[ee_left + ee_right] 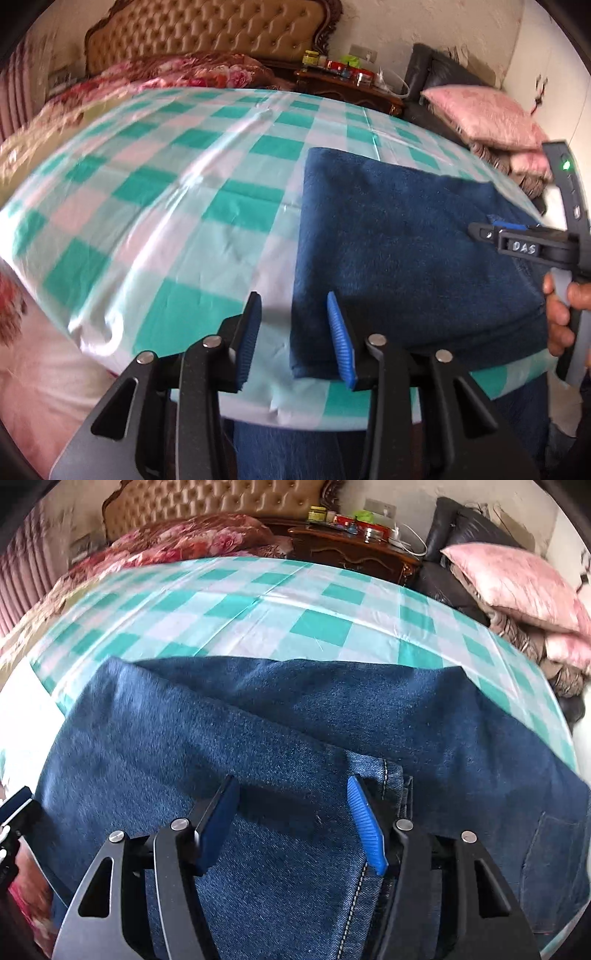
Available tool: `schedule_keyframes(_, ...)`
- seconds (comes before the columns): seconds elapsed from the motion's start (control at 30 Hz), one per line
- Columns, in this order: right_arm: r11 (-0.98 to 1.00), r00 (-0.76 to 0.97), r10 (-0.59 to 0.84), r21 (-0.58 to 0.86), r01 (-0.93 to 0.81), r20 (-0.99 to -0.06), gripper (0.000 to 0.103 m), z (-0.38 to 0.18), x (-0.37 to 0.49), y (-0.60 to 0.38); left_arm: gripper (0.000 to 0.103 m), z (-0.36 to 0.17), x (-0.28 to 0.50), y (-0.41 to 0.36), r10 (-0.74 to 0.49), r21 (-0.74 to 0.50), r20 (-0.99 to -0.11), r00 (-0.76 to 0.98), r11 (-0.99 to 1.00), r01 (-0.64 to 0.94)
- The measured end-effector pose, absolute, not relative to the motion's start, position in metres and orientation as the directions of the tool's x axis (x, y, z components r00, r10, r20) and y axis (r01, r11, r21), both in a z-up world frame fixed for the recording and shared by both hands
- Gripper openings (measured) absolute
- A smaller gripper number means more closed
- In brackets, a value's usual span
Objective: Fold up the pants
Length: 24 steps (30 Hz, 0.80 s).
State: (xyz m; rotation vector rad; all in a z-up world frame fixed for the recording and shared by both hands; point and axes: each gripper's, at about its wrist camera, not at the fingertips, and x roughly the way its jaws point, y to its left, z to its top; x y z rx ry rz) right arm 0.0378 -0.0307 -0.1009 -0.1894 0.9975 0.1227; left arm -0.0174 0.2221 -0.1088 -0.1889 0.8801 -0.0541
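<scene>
The pants (406, 251), made of dark blue denim, are seen folded into a thick rectangular stack on the green-and-white checked cloth (166, 177) that covers the table, lying toward the near right part of the surface with their left edge straight and their near edge close to the table's front rim. In the left wrist view the left gripper (293, 336) is held at the near left corner of the stack, its jaws spread apart with nothing gripped between them; one blue-padded finger is seen over the bare cloth and the other over the edge of the denim. The right gripper (517, 243) is visible at the right edge of that view, held in a hand (561, 314) above the right side of the stack. In the right wrist view the right gripper (295, 823) is positioned over the pants (258, 731), its jaws likewise spread wide and empty, with a stitched seam and a folded hem seen just beside the right finger. Whether the fingertips are touching the fabric cannot be told. Behind the table a tufted headboard (221, 506), a floral blanket (192, 539), a wooden nightstand (354, 550) and a pink cushion (517, 583) are seen.
</scene>
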Motion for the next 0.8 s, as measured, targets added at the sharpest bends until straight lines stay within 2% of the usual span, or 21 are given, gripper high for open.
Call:
schedule_keyframes(0.17, 0.976, 0.548, 0.01, -0.11, -0.186, -0.837, 0.056, -0.103, 0.035, -0.03, 0.04, -0.11, -0.026, 0.227, -0.152, -0.231, -0.747, 0.647, 0.972, -0.039)
schedule_keyframes(0.37, 0.976, 0.549, 0.001, -0.118, -0.181, -0.836, 0.056, -0.104, 0.037, -0.029, 0.041, -0.11, -0.029, 0.223, -0.146, -0.212, -0.746, 0.649, 0.977, -0.024)
schedule_keyframes(0.47, 0.986, 0.539, -0.039, -0.119, -0.116, -0.841, 0.056, -0.089, 0.038, -0.025, 0.041, -0.11, -0.029, 0.221, -0.137, -0.199, -0.746, 0.652, 0.98, -0.022)
schedule_keyframes(0.63, 0.96, 0.577, 0.135, -0.037, -0.277, -0.806, 0.055, -0.053, 0.042, 0.029, 0.04, -0.11, -0.03, 0.222, -0.143, -0.212, -0.736, 0.662, 0.977, -0.025)
schedule_keyframes(0.7, 0.942, 0.529, 0.191, 0.004, -0.335, -0.827, 0.048, -0.06, 0.054, 0.056, 0.04, -0.11, -0.031, 0.223, -0.148, -0.219, -0.734, 0.663, 0.976, -0.025)
schedule_keyframes(0.8, 0.931, 0.493, 0.158, -0.037, -0.362, -0.855, 0.041, -0.083, 0.07, 0.087, 0.04, -0.11, -0.032, 0.222, -0.143, -0.218, -0.731, 0.667, 0.975, -0.031)
